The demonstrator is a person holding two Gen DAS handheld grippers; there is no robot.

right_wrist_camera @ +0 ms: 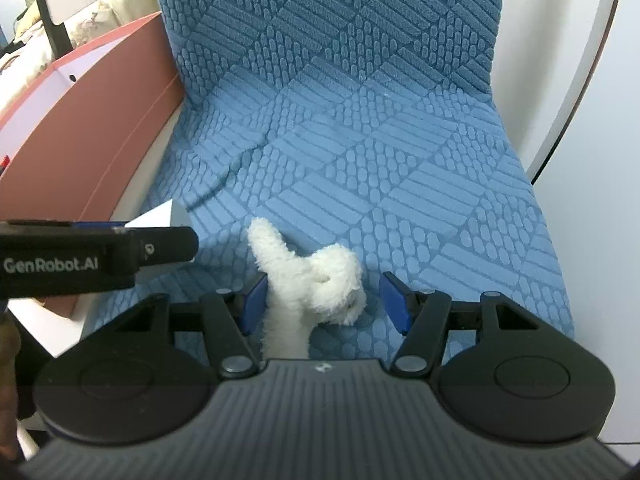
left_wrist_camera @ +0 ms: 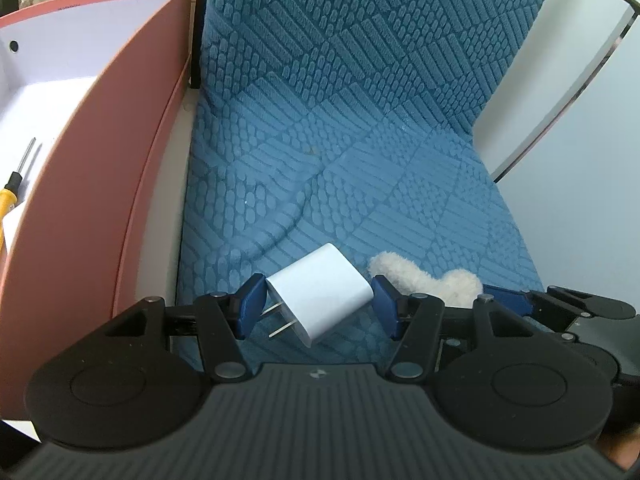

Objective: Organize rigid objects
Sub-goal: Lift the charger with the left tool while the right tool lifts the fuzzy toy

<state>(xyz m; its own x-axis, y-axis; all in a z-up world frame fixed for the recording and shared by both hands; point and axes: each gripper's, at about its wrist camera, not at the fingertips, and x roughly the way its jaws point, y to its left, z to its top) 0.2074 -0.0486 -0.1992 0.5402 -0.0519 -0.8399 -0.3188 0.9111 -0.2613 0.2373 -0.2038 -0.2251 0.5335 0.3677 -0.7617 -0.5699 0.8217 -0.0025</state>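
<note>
A white plug adapter (left_wrist_camera: 320, 296) with two metal prongs lies on the blue chair seat (left_wrist_camera: 340, 184) between the blue pads of my left gripper (left_wrist_camera: 318, 306); the jaws stand open with a small gap on each side. A white fluffy toy (right_wrist_camera: 310, 280) lies on the seat between the open jaws of my right gripper (right_wrist_camera: 324, 300), nearer the left pad; it also shows in the left wrist view (left_wrist_camera: 432, 278). A pink box (left_wrist_camera: 100, 168) with a white inside stands left of the chair and holds a yellow-handled screwdriver (left_wrist_camera: 12, 196).
The chair's textured blue backrest (right_wrist_camera: 332, 24) rises behind the seat. A white wall (right_wrist_camera: 600, 160) is on the right. The left gripper's black body (right_wrist_camera: 92, 256) crosses the left of the right wrist view. The pink box (right_wrist_camera: 100, 120) stands close to the seat's left edge.
</note>
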